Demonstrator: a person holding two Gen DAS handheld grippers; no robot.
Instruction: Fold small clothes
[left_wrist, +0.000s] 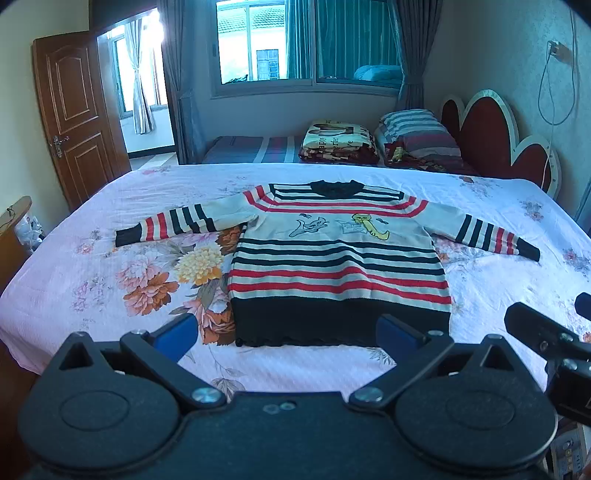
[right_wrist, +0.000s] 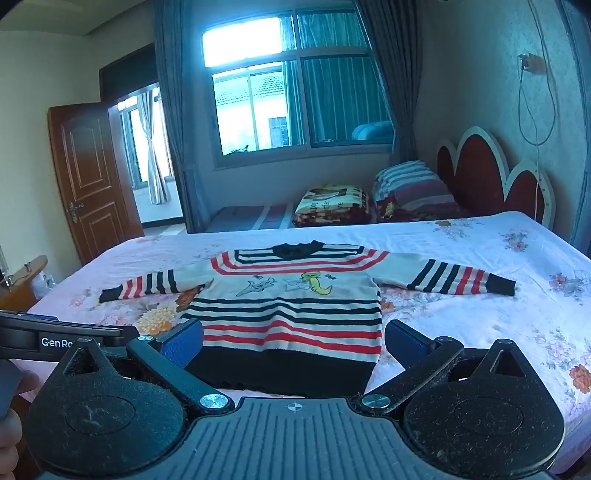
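Both claws spread wide, pinching nothing: left gripper (left_wrist: 286, 334) and right gripper (right_wrist: 293, 341) hover off the near edge of the bed, blue pads apart.

Sweater (left_wrist: 332, 258) lies flat, face up, dead ahead at 12 o'clock from both claws. Hem nearest, collar farthest. Body axis runs 6 to 12; sleeves run crosswise, 9 to 3, both stretched out full. In the left wrist view the hem sits between the fingers, a bit right of centre; in the right wrist view the sweater (right_wrist: 291, 314) sits between the fingers, a bit left of centre. So the left claw looks better placed for the 9 o'clock sleeve, the right for the 3 o'clock sleeve. Neither touches cloth yet. Which claw is closer to the hem: cannot tell for sure, the right seems lower and nearer.

Look: small knit, cream with black and red stripes, wide black hem band, black collar, black cuffs, cartoon figures across the chest. Nearly smooth, no fold made; task not started by my read.

Outward: pink floral bedsheet (left_wrist: 110, 288) under it. At 1 o'clock beyond, folded blanket (left_wrist: 338, 144) and striped pillow (left_wrist: 417, 129) by the red headboard (left_wrist: 480, 136). Window (left_wrist: 306, 44) at 12, wooden door (left_wrist: 74, 110) at 10.
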